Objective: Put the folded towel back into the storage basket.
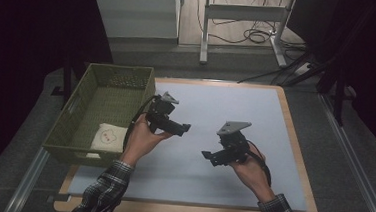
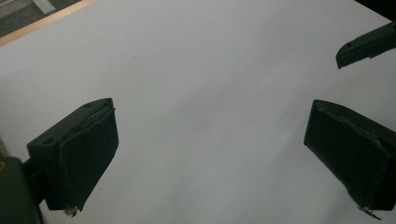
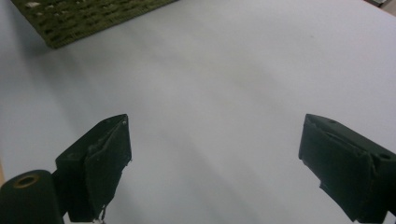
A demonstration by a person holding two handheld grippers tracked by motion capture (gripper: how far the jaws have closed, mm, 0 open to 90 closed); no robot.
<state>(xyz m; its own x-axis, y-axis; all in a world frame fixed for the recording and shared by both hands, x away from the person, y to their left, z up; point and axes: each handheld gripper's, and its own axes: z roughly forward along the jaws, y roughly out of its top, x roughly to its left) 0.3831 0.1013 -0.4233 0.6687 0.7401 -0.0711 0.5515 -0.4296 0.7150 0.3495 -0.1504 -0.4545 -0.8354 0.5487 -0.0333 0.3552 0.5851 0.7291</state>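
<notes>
High view alone catches white cloth (image 1: 107, 136) inside basket (image 1: 73, 112).

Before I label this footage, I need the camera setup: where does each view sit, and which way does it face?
High view: above the person's side, looking forward and down on the mat; both sleeves, hands, the left tool and right tool show.
Left gripper view: rides the left tool, looking along its wide-apart jaws at bare mat; the right tool's tip shows at upper right.
Right gripper view: rides the right tool, jaws wide apart, facing the mat and the basket.
Shared: high and right gripper views both show the basket.
</notes>
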